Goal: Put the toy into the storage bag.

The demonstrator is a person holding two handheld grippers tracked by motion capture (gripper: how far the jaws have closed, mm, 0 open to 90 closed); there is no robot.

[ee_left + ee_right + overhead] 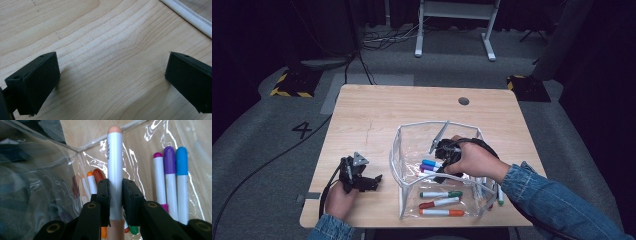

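A clear plastic pouch (398,150) with white trim stands open on the wooden table (377,110). Several markers lie inside it, among them a blue one (431,163), a green-capped one (441,194), a red one (439,202) and an orange one (442,212). My right gripper (443,152) reaches down into the pouch. In the right gripper view this gripper (115,182) is shut on a white marker with a peach cap (115,152), held above the pink (160,177), purple (170,175) and blue (182,175) markers. My left gripper (373,181) rests on the table left of the pouch, open (112,72) over bare wood.
The pouch's white rim (190,17) runs just past the left jaws. A round cable hole (463,101) sits near the table's far edge. A white desk frame (454,20) and cables lie on the floor beyond.
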